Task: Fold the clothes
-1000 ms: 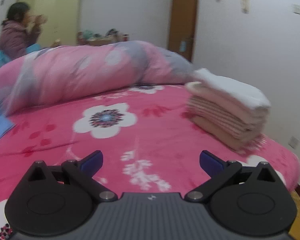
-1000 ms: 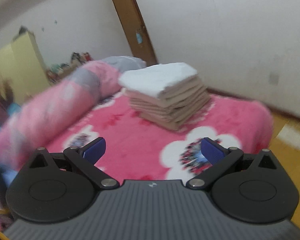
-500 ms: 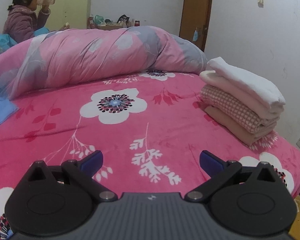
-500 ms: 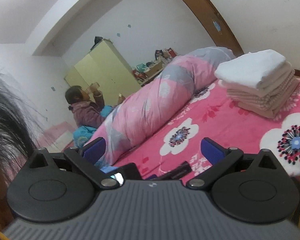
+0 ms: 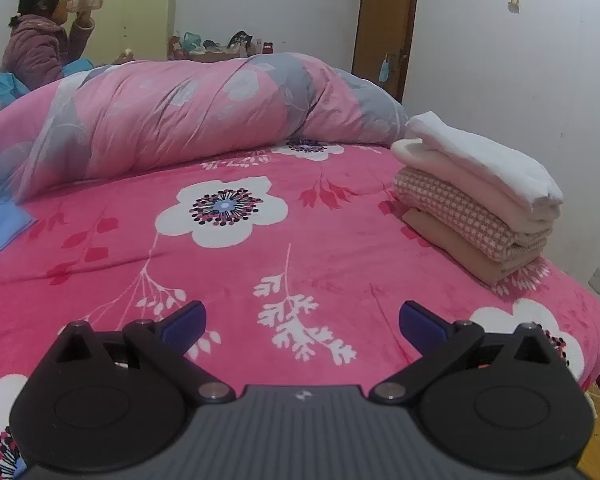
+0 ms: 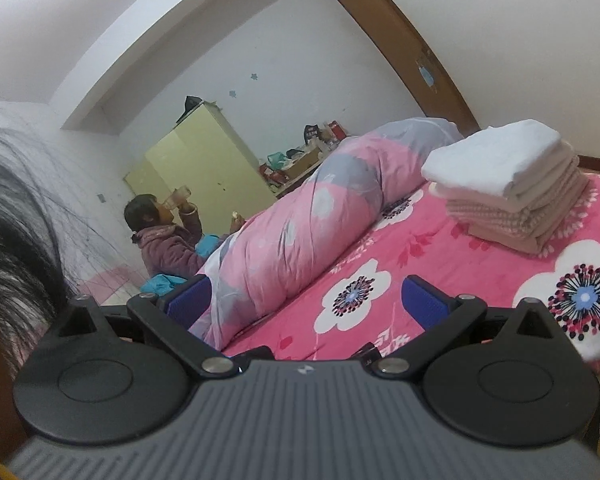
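Note:
A stack of folded clothes (image 5: 476, 196), white on top over pink, checked and tan layers, sits at the right edge of the pink flowered bed (image 5: 260, 272). The same stack (image 6: 508, 184) shows at the right in the right wrist view. My left gripper (image 5: 302, 322) hovers open over the near part of the bed, nothing between its blue pads. My right gripper (image 6: 306, 300) is open too, held higher and tilted, well short of the stack. A blue cloth (image 5: 0, 228) lies at the bed's left edge.
A rolled pink and grey quilt (image 5: 188, 116) runs across the back of the bed. A person (image 5: 40, 52) sits behind it at the left, drinking. A yellow wardrobe (image 6: 204, 172), a cluttered shelf and a wooden door (image 5: 384, 28) line the far wall. Dark hair (image 6: 16, 216) fills the right view's left edge.
The left gripper has settled, its view now sharp and a little lower over the bed. The right gripper swung up and left, away from the stack. Both stayed open.

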Demonstrator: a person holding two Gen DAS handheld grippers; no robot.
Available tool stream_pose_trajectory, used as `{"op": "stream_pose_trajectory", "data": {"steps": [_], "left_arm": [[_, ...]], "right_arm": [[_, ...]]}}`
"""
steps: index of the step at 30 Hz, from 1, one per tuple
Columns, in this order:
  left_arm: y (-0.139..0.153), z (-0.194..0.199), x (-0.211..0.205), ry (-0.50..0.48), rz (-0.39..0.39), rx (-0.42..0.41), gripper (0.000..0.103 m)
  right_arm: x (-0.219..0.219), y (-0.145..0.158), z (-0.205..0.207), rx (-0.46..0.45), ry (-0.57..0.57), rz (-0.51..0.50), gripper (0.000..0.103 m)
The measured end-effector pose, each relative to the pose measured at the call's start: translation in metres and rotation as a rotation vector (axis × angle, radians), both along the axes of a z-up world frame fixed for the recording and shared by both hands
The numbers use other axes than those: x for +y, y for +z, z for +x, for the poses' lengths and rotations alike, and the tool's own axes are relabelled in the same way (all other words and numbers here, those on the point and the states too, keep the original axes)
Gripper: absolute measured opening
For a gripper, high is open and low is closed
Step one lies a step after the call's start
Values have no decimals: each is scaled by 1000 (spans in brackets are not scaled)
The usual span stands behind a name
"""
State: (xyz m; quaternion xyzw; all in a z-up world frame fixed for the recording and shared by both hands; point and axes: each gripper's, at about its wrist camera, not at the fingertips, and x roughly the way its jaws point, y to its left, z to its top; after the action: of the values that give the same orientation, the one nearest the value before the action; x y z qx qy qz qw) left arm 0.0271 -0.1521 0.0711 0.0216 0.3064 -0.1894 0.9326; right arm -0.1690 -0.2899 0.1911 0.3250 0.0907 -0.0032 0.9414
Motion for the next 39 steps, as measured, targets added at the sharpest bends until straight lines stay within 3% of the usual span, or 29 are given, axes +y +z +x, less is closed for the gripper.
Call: {"op": "stream_pose_trajectory", "data": {"steps": [24, 34, 39], "left_arm": [[-3, -7, -5, -15, 5, 13, 103], [-4, -5, -4, -15, 6, 23, 103], [-5, -5, -4, -14, 3, 22, 103]], "right_arm": [[-3, 1, -9, -56, 5, 21, 102], [-4, -5, 0, -27, -1, 41, 102], [-3, -2, -5, -64, 0, 35, 102]]}}
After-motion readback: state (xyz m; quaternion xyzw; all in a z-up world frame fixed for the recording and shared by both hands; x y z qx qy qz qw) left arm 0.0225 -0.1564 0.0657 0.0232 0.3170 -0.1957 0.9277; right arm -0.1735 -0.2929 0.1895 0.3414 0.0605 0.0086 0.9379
